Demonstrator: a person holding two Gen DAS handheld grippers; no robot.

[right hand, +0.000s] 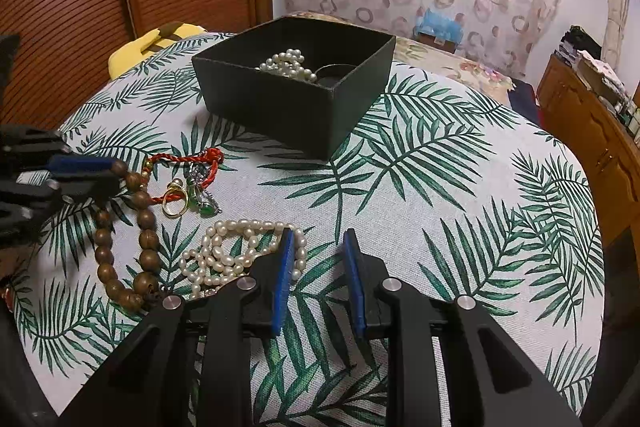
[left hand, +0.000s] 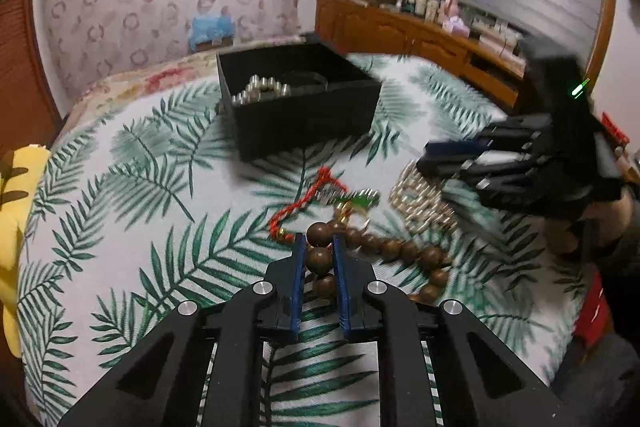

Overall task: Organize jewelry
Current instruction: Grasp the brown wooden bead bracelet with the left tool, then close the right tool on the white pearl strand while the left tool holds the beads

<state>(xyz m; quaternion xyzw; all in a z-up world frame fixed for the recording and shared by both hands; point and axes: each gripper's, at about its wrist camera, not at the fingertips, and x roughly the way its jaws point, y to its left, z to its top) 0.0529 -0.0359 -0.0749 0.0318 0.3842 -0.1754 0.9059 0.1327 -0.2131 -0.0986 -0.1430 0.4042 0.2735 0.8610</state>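
My left gripper (left hand: 319,241) is shut on the brown wooden bead bracelet (left hand: 400,251), whose loop lies on the leaf-print cloth; it also shows in the right wrist view (right hand: 146,239). My right gripper (right hand: 316,237) is open and empty, its left finger just over the loose pearl necklace (right hand: 232,255). A red cord (right hand: 188,159), a gold ring (right hand: 176,205) and a green-stone piece (right hand: 204,207) lie between the beads and the black box (right hand: 296,99). The box holds pearls (right hand: 286,63) and a dark bangle.
The leaf-print table (right hand: 440,187) curves away at all sides. A yellow cushion (right hand: 156,41) lies at the far left edge. A wooden dresser (left hand: 420,35) with bottles stands beyond the table; a slatted wooden door (right hand: 80,7) is behind.
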